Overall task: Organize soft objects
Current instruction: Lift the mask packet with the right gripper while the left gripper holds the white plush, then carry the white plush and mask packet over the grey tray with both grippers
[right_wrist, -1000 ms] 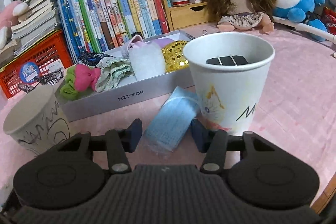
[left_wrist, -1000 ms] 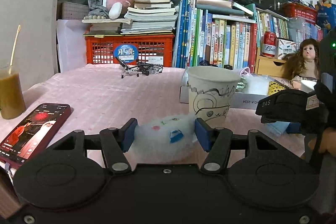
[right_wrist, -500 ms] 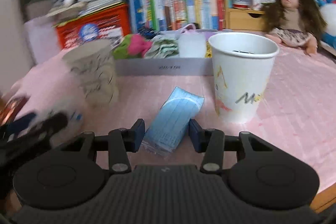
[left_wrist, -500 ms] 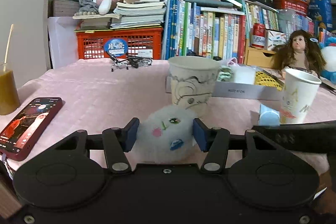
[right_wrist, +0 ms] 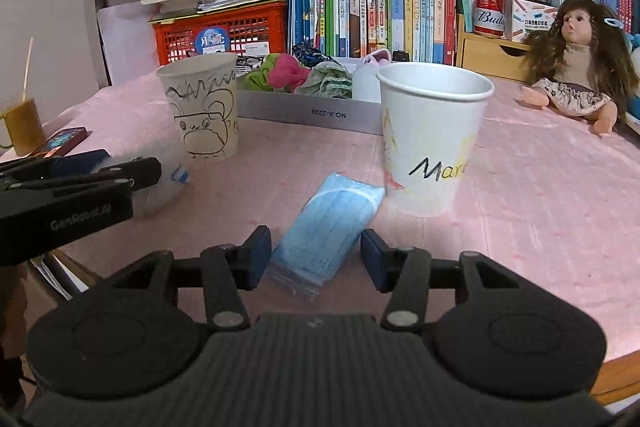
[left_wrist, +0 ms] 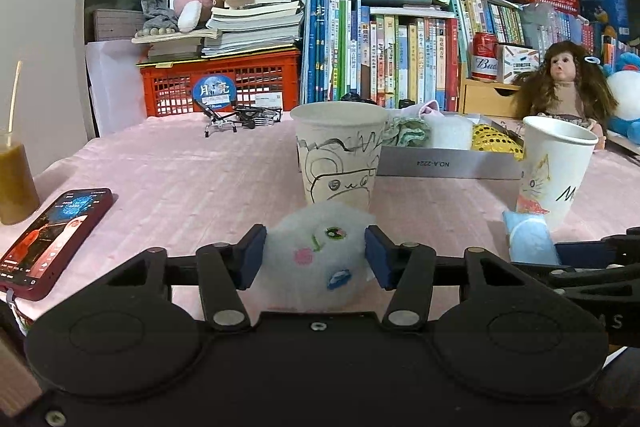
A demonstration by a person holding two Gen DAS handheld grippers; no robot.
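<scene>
Left wrist view shows a big pink tablecloth [left_wrist: 180,167] across the table. On it, at the back, lies a long grey tray [left_wrist: 444,165] filled with soft things. In front of the tray stand two paper cups: a drawn-on cup [left_wrist: 338,151] with a scribbled animal, and a white cup [left_wrist: 558,167] with a cat picture. A red phone [left_wrist: 52,239] lies near the left edge.

The left gripper [left_wrist: 314,255] has its blue pads on both sides of a fluffy white toy [left_wrist: 316,259] with a sewn face. The pads touch the fluff, so it is grasping the toy, which sits just in front of the drawn-on cup.

Right wrist view shows the right gripper [right_wrist: 316,259] spread apart around a blue face mask pack [right_wrist: 330,219]. The pads do not touch it. The pack lies flat on the cloth, its far corner just beside the white cup [right_wrist: 434,135].
</scene>
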